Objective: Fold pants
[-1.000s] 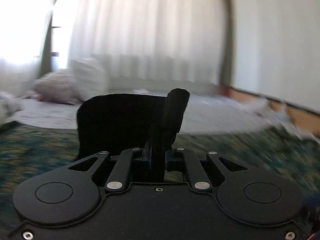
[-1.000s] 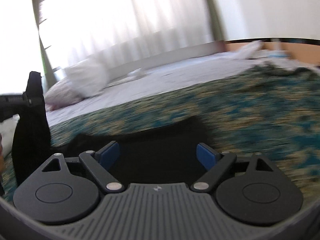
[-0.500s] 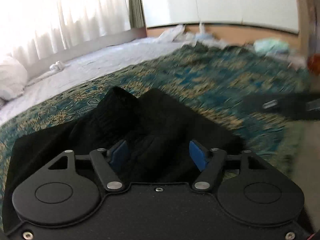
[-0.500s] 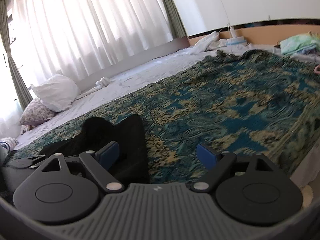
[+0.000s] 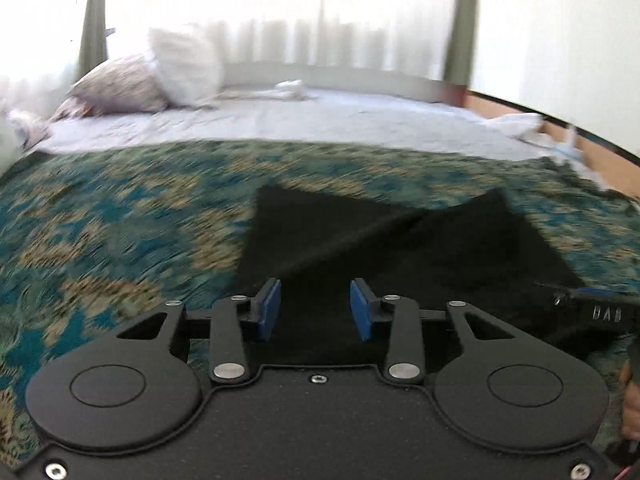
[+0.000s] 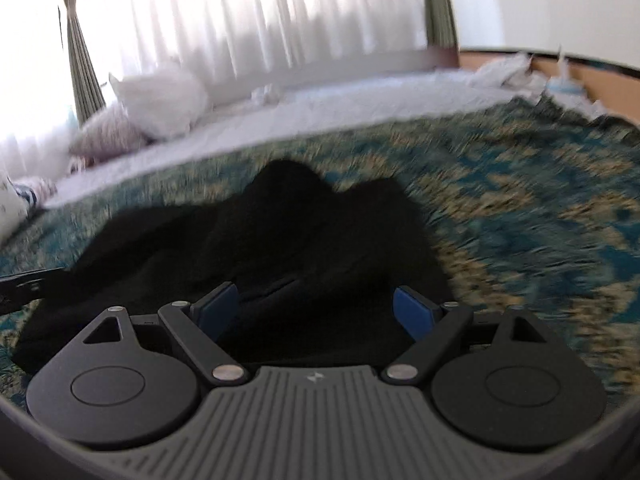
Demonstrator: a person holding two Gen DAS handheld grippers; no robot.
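The black pants [image 5: 400, 248] lie in a loose heap on the patterned teal bedspread [image 5: 120, 220]. In the left wrist view they spread flat ahead of my left gripper [image 5: 315, 305], which is open and empty just above their near edge. In the right wrist view the pants [image 6: 300, 240] are bunched with raised folds, and my right gripper [image 6: 316, 308] is open and empty over their near part. The other gripper's tip shows at the right edge of the left wrist view [image 5: 600, 312] and at the left edge of the right wrist view [image 6: 28, 284].
White and patterned pillows [image 5: 160, 76] lie at the far left of the bed on a pale sheet [image 5: 320, 120]. White curtains [image 6: 260, 20] hang behind. Crumpled white cloth [image 6: 508, 72] lies at the far right by a wooden edge.
My left gripper, shut on a pants fold one second ago, has let go and now stands open. Both views have swung back over the pants on the bedspread.
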